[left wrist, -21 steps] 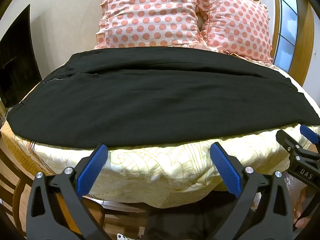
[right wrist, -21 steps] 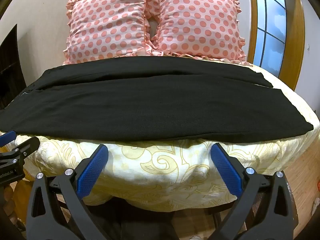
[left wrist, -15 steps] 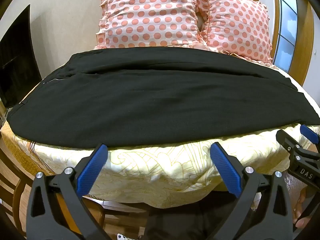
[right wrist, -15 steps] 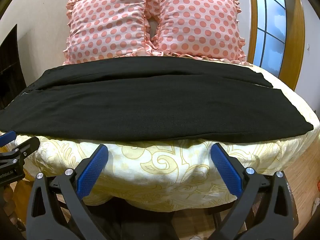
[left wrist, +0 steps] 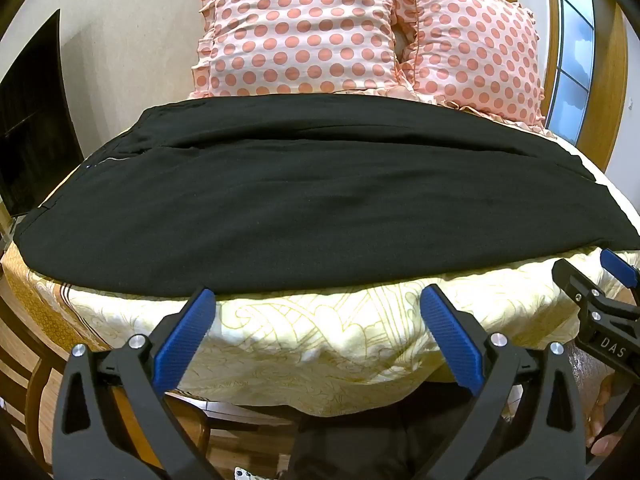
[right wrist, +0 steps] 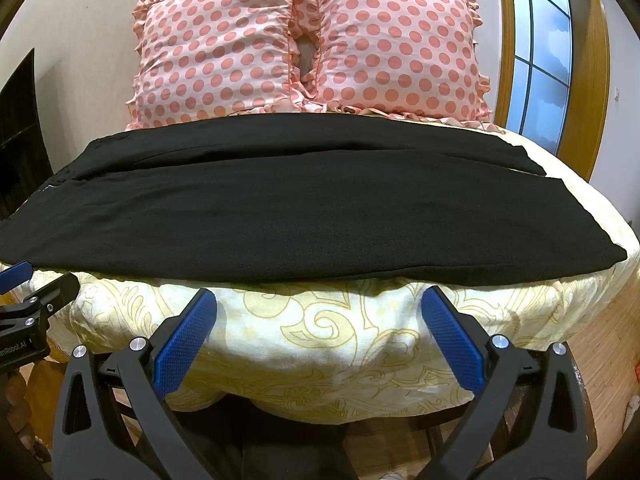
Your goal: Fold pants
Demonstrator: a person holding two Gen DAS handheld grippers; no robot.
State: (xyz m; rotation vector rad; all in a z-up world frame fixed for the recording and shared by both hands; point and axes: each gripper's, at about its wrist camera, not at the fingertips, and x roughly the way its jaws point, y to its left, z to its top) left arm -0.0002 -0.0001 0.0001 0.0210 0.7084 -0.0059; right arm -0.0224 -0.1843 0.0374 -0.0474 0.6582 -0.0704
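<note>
Black pants [left wrist: 312,208] lie flat across the bed, spread left to right, with the waist end at the left; they also show in the right wrist view [right wrist: 296,208]. My left gripper [left wrist: 318,308] is open and empty, held just short of the pants' near edge over the bed's front. My right gripper [right wrist: 320,308] is open and empty, also just short of the near edge. The right gripper shows at the right rim of the left wrist view [left wrist: 600,300]. The left gripper shows at the left rim of the right wrist view [right wrist: 32,300].
The bed has a yellow patterned cover [left wrist: 320,340] hanging over its front edge. Two pink polka-dot pillows [right wrist: 304,48] stand against the wall behind the pants. A dark cabinet [left wrist: 28,128] is at the left, a window [right wrist: 540,52] at the right.
</note>
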